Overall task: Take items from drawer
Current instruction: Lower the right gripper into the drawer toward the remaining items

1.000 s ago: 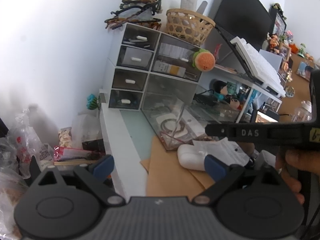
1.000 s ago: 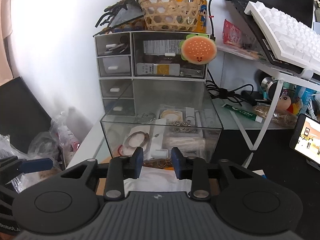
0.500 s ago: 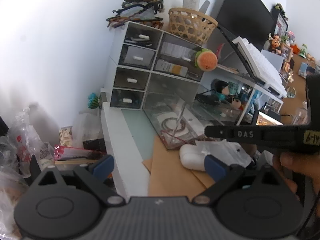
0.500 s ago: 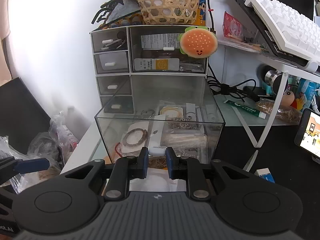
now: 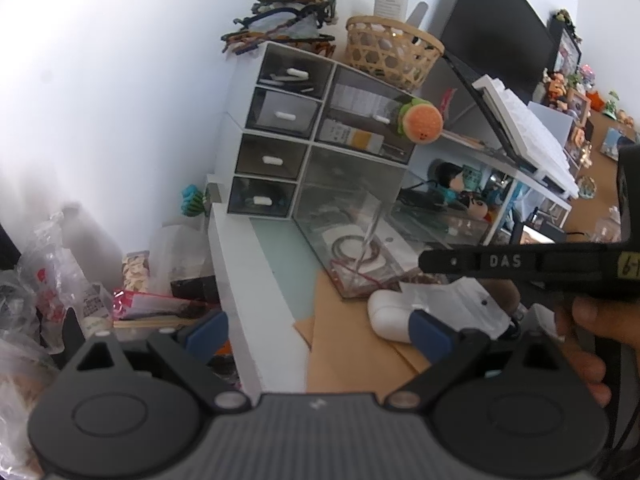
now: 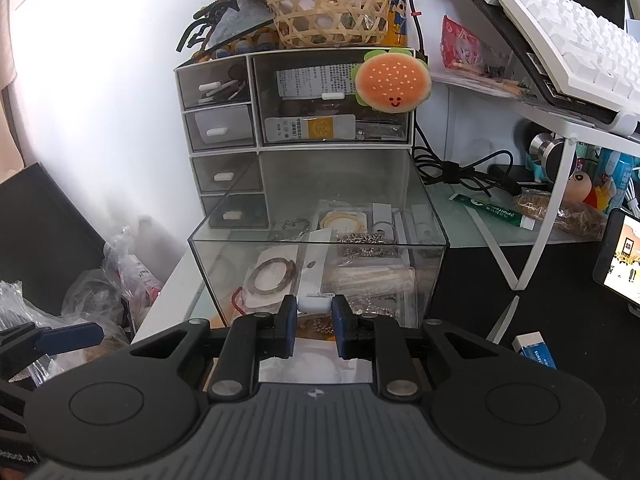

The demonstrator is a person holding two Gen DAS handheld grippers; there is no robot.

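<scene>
- The clear drawer [image 6: 320,240] stands pulled out of the white organizer [image 6: 294,120] toward the camera, its front wall at about 6 o'clock from the burger plush [image 6: 393,80] that hangs on the upper drawer front.
- Inside the drawer lie a ring-shaped bracelet on a card [image 6: 273,276], a metal chain [image 6: 366,240] and a white flat packet [image 6: 316,276].
- The right gripper [image 6: 314,322] is at the drawer's front wall, its blue pads close together with the near end of the white flat packet between them and touching both.
- The left gripper [image 5: 316,330] has its jaws wide apart and nothing between them; it hangs over the desk [image 5: 344,356] edge, at 7 o'clock from the drawer.
- A white case [image 5: 386,314] lies on the desk just in front of the drawer.
- A woven basket [image 6: 328,8] sits on top of the organizer.
</scene>
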